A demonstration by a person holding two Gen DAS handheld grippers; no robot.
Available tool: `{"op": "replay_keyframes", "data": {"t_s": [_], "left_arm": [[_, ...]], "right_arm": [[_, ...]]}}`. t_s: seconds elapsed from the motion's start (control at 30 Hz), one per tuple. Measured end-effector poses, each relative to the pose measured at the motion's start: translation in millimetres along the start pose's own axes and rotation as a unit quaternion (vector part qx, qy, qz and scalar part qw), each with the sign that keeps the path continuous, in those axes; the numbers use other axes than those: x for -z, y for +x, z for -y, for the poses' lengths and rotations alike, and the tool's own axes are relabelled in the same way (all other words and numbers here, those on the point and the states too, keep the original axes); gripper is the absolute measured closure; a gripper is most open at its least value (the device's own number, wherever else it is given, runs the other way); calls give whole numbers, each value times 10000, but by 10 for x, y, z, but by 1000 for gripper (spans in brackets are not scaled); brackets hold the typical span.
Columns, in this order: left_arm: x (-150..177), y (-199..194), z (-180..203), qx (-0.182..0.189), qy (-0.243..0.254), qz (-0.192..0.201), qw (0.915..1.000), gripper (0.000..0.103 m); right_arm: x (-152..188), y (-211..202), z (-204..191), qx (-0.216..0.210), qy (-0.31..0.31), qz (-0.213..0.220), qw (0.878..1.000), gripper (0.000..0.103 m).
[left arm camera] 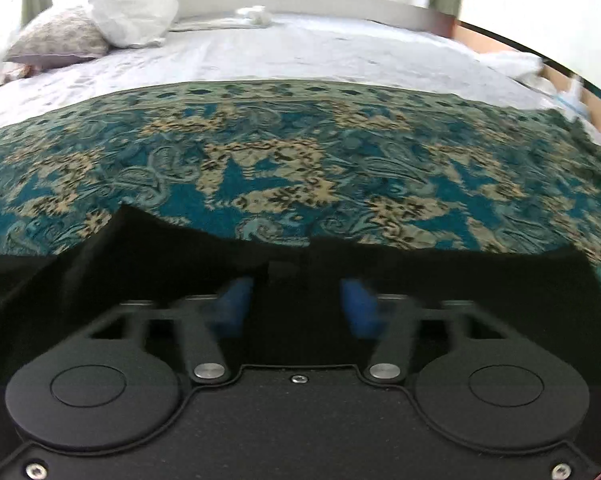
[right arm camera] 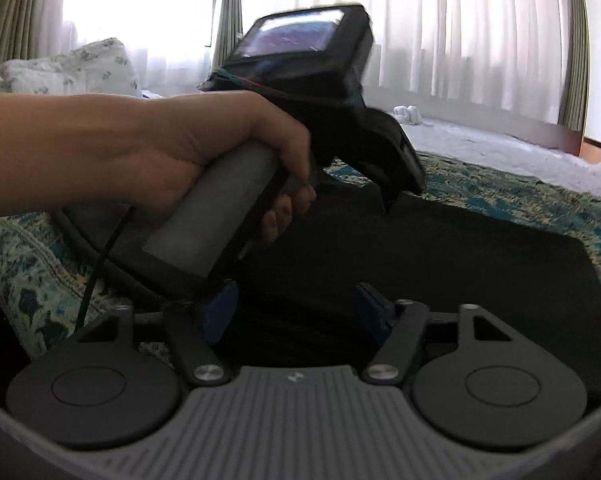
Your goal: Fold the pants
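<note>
Pants [right arm camera: 440, 248] lie flat, far edge straight against patterned blanket [left arm camera: 300, 152].

- A bedroom in a home.
- A bed [left arm camera: 300, 52] with a pale sheet fills the view, a teal patterned blanket [left arm camera: 300, 160] spread over its near part.
- Pillows [left arm camera: 100, 20] are piled at 11 o'clock.
- Sheer white curtains [right arm camera: 460, 28] over bright windows hang behind, from 10 to 2 o'clock.

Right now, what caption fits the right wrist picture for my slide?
A hand aims the left gripper down at black pants lying on a teal patterned bedspread.
</note>
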State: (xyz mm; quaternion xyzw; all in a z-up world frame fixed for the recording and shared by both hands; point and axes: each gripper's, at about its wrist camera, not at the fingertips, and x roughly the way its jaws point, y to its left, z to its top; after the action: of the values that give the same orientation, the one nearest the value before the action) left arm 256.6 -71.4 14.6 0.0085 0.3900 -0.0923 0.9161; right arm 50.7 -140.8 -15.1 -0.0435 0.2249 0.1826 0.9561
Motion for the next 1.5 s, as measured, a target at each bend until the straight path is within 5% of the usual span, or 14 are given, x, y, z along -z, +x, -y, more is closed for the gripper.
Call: {"op": "replay_keyframes", "data": {"t_s": [0.07, 0.1, 0.33, 0.6, 0.67, 1.1, 1.17, 1.2, 1.23, 1.33, 1.43, 1.5], "left_arm": [[-52, -37, -38, 80, -7, -93, 9999, 91], [-73, -66, -59, 77, -11, -123, 9999, 95], [-2, -449, -174, 153, 151, 206, 9996, 95], [209, -452, -248, -423, 471, 320, 9975, 85], [226, -443, -288, -384, 371, 277, 9982, 78], [311, -364, -313, -414, 200, 187, 9988, 78], [289, -378, -329, -354, 134, 146, 9992, 70], [272, -393, -342, -266, 77, 127, 9995, 48], [254, -405, -357, -151, 12, 102, 9998, 26], [208, -456, -402, 156, -197, 242, 9994, 16], [130, -391, -415, 297, -296, -12, 9991, 13], [94, -248, -443, 571, -461, -564, 9957, 12]], "right_arm": [[-20, 18, -11, -89, -15, 10, 10000, 76], [-36, 36, -21, -9, -67, 37, 10000, 100], [-9, -141, -111, -80, -158, 195, 9997, 101], [51, -150, -145, -295, -281, 151, 9991, 97], [72, -117, -169, -268, -387, 107, 9988, 96], [120, -127, -281, -257, -239, 65, 9994, 95], [117, -131, -279, -266, -210, 58, 9994, 94], [113, -130, -281, -265, -216, 55, 9994, 94], [105, -135, -284, -252, -228, 60, 9994, 88], [65, -210, -276, -318, -46, 170, 9993, 43], [55, -286, -312, -565, 102, 316, 9979, 33], [64, -242, -408, -419, -109, 242, 9988, 31]]}}
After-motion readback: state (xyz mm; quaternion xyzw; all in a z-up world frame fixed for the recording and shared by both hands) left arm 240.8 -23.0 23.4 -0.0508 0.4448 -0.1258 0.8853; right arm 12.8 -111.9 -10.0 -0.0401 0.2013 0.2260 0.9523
